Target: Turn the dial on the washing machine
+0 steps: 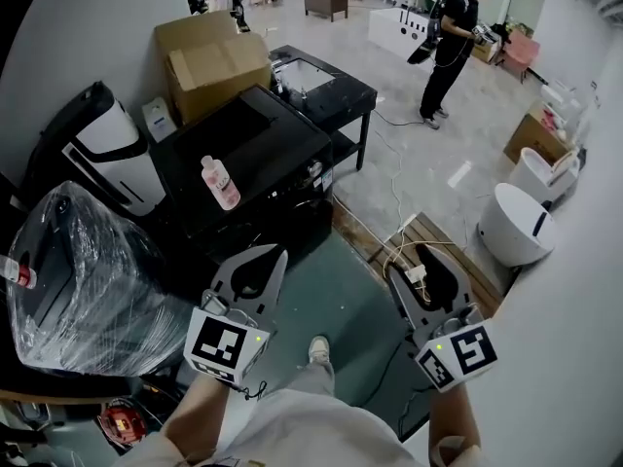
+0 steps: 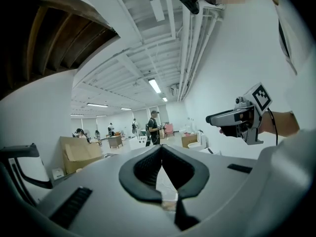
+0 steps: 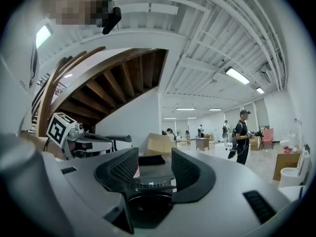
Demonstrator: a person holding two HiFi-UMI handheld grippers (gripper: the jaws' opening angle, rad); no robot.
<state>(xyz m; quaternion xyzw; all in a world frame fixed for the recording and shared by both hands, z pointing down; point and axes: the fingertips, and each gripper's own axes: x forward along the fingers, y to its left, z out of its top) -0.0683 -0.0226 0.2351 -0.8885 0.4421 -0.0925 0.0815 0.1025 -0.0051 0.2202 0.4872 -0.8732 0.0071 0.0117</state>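
Note:
The black washing machine (image 1: pixel 243 154) stands low ahead of me with a pink bottle (image 1: pixel 220 183) on its lid. Its control strip (image 1: pixel 314 171) faces right; I cannot pick out the dial there. In the right gripper view the strip (image 3: pixel 153 183) shows between the jaws, far off. My left gripper (image 1: pixel 281 252) hovers in front of the machine, its tips (image 2: pixel 160 147) touching, nothing held. My right gripper (image 1: pixel 425 253) is held over the floor to the right, apart from the machine. Its jaws (image 3: pixel 154 157) stand open and empty.
A cardboard box (image 1: pixel 209 61) and a black side table (image 1: pixel 326 86) stand behind the machine. A plastic-wrapped bundle (image 1: pixel 83 280) is at my left. White round appliances (image 1: pixel 516 222) sit at the right wall. A power strip with cables (image 1: pixel 416 273) lies on the floor. A person (image 1: pixel 450 42) stands farther off.

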